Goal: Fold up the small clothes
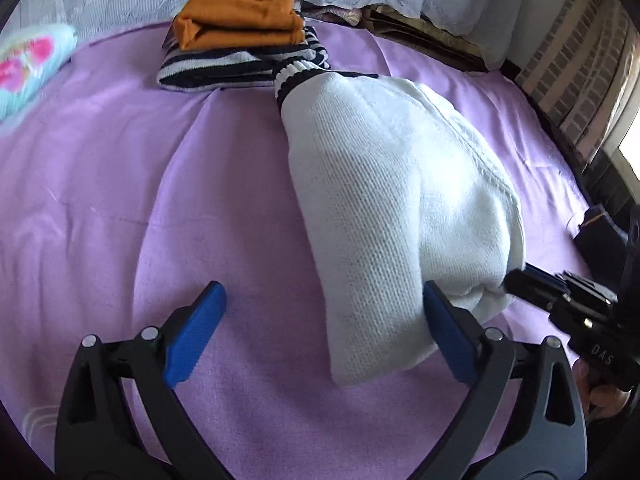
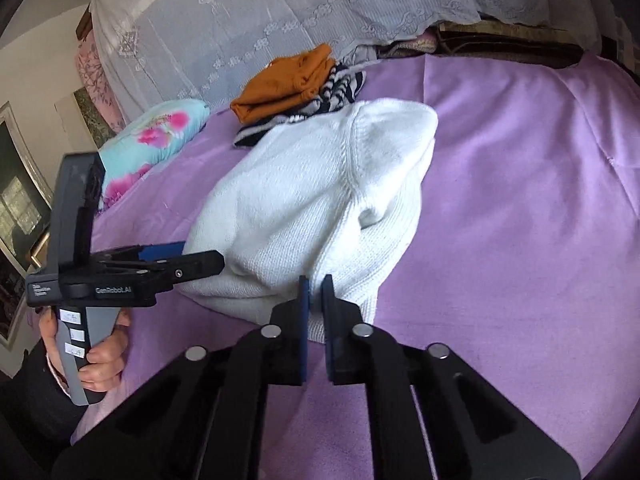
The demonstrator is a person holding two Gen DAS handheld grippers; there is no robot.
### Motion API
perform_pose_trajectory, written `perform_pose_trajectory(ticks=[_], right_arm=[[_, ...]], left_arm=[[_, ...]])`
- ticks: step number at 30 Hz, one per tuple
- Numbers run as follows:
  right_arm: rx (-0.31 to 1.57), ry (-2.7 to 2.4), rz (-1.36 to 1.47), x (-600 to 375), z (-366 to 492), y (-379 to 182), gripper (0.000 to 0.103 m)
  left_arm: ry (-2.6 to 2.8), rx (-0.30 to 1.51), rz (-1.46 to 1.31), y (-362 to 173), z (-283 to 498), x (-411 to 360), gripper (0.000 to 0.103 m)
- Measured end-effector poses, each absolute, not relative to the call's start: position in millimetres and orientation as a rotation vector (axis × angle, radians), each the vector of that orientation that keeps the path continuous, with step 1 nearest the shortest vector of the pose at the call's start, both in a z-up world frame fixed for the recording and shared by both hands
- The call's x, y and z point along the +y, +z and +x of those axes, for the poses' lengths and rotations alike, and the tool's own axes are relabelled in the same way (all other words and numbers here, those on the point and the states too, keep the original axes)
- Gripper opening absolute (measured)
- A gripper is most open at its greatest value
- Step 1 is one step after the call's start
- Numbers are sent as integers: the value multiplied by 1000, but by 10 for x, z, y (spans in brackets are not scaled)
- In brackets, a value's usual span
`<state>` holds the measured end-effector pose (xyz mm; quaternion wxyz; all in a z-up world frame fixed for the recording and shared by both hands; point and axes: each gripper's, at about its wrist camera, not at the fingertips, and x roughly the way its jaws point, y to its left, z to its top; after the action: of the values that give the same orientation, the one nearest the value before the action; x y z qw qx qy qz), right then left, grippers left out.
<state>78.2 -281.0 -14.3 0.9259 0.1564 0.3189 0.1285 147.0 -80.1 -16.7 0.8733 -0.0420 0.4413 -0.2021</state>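
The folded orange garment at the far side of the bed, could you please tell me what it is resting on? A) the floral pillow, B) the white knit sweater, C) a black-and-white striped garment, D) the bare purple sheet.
C: both wrist views show the orange garment stacked on top of the striped garment, apart from the floral pillow, with the white knit sweater lying nearer the grippers.

A purple bedspread (image 2: 520, 208) covers the bed ahead of the claws. Beyond it hangs a white lace curtain (image 2: 280, 20). A floral pillow (image 2: 152, 140) lies far left. To the right stands a brick wall (image 1: 568, 76) beside a bright window (image 1: 632, 152).
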Motion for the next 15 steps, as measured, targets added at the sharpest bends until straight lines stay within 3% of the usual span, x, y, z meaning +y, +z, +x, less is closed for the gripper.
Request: perform_pose_trajectory(ticks=[6,11,15], right_arm=[[766,254,442,-3150,759,-474,6],[758,209,386,-3106,690,-372,14],[646,177,315,-3019,726,24,14]], left_arm=[[-412,960,-38,-253,1473,-841,101],[-433,953,-99,-168,1441,-725,101],[-387,895,-60,32,1512,-776,101]])
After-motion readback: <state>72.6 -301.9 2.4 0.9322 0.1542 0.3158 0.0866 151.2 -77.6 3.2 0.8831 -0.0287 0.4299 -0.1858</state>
